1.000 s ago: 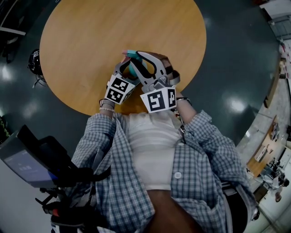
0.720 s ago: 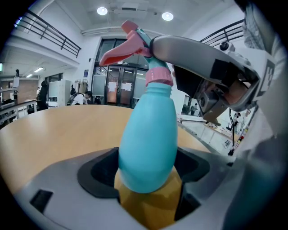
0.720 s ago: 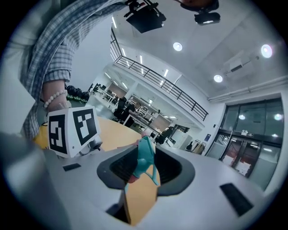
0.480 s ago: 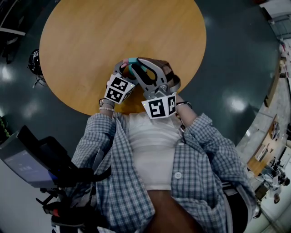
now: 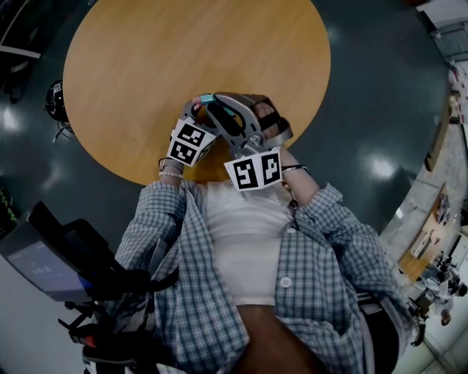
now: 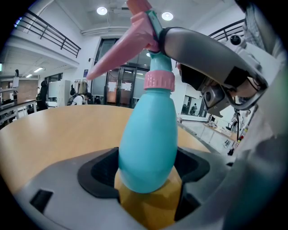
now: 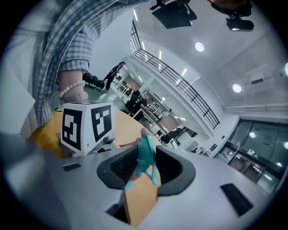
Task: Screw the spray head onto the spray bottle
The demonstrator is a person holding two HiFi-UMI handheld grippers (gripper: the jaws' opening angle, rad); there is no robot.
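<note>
Bottle (image 6: 148, 143) (teal, opaque) sits in left gripper (image 6: 146, 170), spray head (image 6: 128, 47) in right gripper (image 7: 146, 168).

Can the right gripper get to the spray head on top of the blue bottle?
Yes, it looks so: the right gripper grips the spray head, atop the bottle the left gripper holds.

I am working in a big open hall, like an office building. Far past my left fingers (image 6: 63, 179) I see tall glass doors (image 6: 130, 92), round lights (image 6: 102, 10) in a high white ceiling, and a railing (image 6: 49, 33) along an upper floor. Beyond my right fingers (image 7: 202, 193) are desks (image 7: 150, 110) with people. Under the fingers are a round wooden worktop (image 5: 146, 73) and a dark shiny floor (image 5: 380, 88).
</note>
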